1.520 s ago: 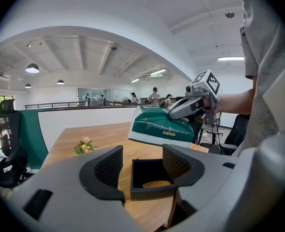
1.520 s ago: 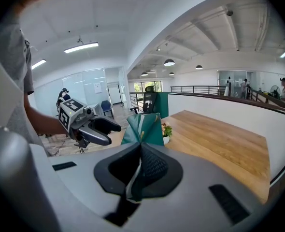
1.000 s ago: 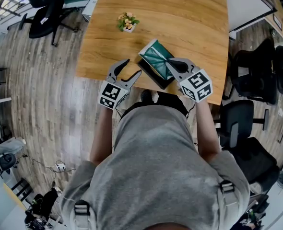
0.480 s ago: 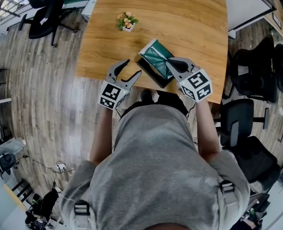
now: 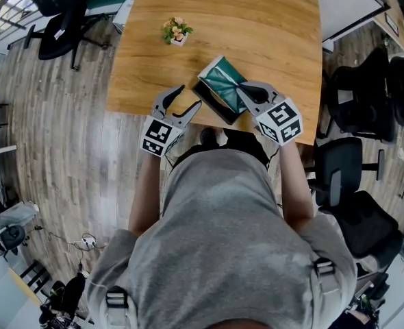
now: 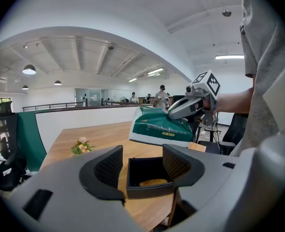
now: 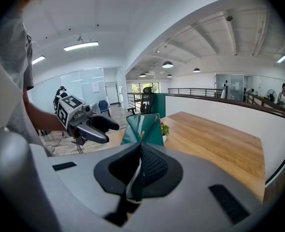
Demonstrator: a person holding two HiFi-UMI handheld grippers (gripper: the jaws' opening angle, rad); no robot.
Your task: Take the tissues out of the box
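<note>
A green tissue pack (image 5: 222,81) hangs lifted above the open black box (image 5: 214,105) near the table's front edge, and my right gripper (image 5: 242,88) is shut on its near end. In the right gripper view the pack (image 7: 143,127) stands pinched between the closed jaws of that gripper (image 7: 139,167). My left gripper (image 5: 190,95) is open, just left of the box and apart from it. In the left gripper view its jaws (image 6: 142,164) frame the box (image 6: 149,179), whose inside shows bare, with the pack (image 6: 161,126) held above it.
A small potted flower (image 5: 177,31) stands on the wooden table (image 5: 270,26) behind the box. Black office chairs (image 5: 363,108) are at the right, another chair (image 5: 58,19) at the far left. The person's torso fills the lower head view.
</note>
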